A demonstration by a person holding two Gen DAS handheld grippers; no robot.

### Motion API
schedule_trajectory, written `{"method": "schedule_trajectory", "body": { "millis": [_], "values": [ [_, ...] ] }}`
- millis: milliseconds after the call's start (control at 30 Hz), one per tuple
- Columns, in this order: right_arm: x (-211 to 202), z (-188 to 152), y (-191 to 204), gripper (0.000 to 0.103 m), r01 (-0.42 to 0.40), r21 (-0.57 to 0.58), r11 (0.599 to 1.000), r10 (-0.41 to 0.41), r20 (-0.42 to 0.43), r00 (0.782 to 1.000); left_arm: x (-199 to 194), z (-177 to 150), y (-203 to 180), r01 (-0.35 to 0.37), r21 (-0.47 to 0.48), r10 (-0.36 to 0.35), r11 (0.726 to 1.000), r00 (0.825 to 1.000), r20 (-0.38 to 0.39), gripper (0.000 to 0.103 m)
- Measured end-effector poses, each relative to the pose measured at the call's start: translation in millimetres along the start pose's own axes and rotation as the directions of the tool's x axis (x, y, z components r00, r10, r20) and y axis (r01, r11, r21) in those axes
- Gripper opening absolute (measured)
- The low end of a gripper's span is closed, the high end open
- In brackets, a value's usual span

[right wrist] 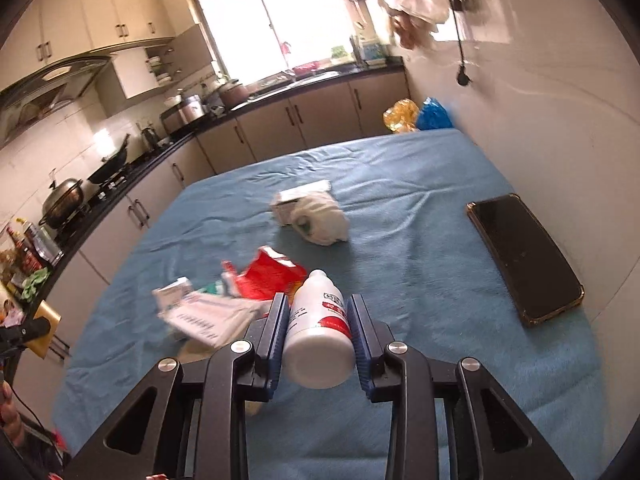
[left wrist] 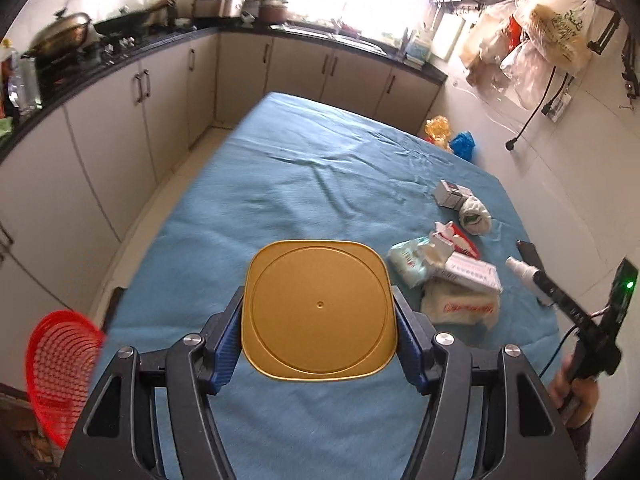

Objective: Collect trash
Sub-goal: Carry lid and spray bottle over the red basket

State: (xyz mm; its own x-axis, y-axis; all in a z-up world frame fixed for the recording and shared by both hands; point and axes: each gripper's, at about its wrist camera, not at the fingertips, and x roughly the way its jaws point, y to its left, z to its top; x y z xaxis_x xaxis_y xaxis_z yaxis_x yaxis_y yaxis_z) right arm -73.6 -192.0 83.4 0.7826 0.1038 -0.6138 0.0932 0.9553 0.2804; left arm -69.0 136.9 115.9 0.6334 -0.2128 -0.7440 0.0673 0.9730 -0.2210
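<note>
My left gripper (left wrist: 318,320) is shut on a golden square tub (left wrist: 318,310), held by its sides between the blue pads, with its flat base facing the camera above the blue tablecloth (left wrist: 280,184). My right gripper (right wrist: 319,312) is shut on a white bottle (right wrist: 320,328) with a red label, its cap pointing away. Loose trash lies on the cloth: a red wrapper (right wrist: 272,276), white printed packets (right wrist: 200,316), a crumpled white bag (right wrist: 320,216) and a small box (right wrist: 288,200). The same pile (left wrist: 448,276) shows right of the tub in the left wrist view.
A black phone (right wrist: 524,256) lies near the table's right edge by the wall. Yellow and blue bags (right wrist: 416,114) sit at the far corner. Kitchen cabinets (left wrist: 120,128) run along the left and back. A red mesh swatter (left wrist: 60,368) hangs at the lower left.
</note>
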Motion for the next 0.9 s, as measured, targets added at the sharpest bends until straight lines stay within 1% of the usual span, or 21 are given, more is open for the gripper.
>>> {"method": "schedule_trajectory", "body": {
  "millis": [133, 267, 300, 467, 567, 633, 700, 800, 867, 900],
  "values": [
    [-14.8, -5.9, 24.5, 0.033, -0.036, -0.034, 0.999, 0.036, 0.007, 0.999, -25.2, -18.5, 19.8, -0.039, -0.01, 0.039, 0.999, 0.998, 0.04, 0.065],
    [-23.3, -14.4, 54.0, 0.033, -0.08, -0.077, 0.994, 0.08, -0.002, 0.997, -48.7, -38.6, 45.2, -0.079, -0.042, 0.082, 0.996, 0.994, 0.076, 0.065],
    [-24.1, -17.1, 61.4, 0.033, -0.09, -0.088, 0.992, 0.089, -0.007, 0.996, -55.1, -45.5, 53.9, -0.098, -0.054, 0.102, 0.994, 0.991, 0.086, 0.065],
    [-23.4, -33.0, 102.0, 0.033, -0.149, -0.139, 0.979, 0.145, -0.039, 0.989, -72.3, -68.6, 90.7, -0.166, -0.113, 0.177, 0.98, 0.98, 0.095, 0.065],
    [-20.1, -43.5, 127.3, 0.033, -0.194, -0.166, 0.967, 0.185, -0.066, 0.98, -79.6, -83.5, 119.0, -0.2, -0.177, 0.219, 0.964, 0.971, 0.094, 0.065],
    [-16.3, -49.9, 145.7, 0.033, -0.226, -0.185, 0.956, 0.213, -0.088, 0.973, -82.7, -94.0, 137.3, -0.23, -0.218, 0.254, 0.948, 0.963, 0.09, 0.065],
    [-12.2, -57.2, 162.0, 0.033, -0.252, -0.208, 0.945, 0.235, -0.105, 0.966, -82.9, -105.5, 156.8, -0.268, -0.261, 0.297, 0.927, 0.951, 0.08, 0.065],
    [-3.5, -71.4, 197.1, 0.033, -0.308, -0.249, 0.918, 0.278, -0.149, 0.949, -80.5, -122.1, 184.5, -0.298, -0.322, 0.333, 0.898, 0.941, 0.056, 0.065],
    [1.9, -80.5, 219.9, 0.033, -0.34, -0.27, 0.901, 0.3, -0.177, 0.937, -78.2, -130.2, 198.6, -0.307, -0.354, 0.342, 0.884, 0.939, 0.041, 0.065],
    [4.6, -84.6, 231.7, 0.033, -0.355, -0.282, 0.891, 0.31, -0.191, 0.931, -76.2, -135.9, 208.9, -0.316, -0.375, 0.352, 0.872, 0.936, 0.029, 0.065]
  ]
}}
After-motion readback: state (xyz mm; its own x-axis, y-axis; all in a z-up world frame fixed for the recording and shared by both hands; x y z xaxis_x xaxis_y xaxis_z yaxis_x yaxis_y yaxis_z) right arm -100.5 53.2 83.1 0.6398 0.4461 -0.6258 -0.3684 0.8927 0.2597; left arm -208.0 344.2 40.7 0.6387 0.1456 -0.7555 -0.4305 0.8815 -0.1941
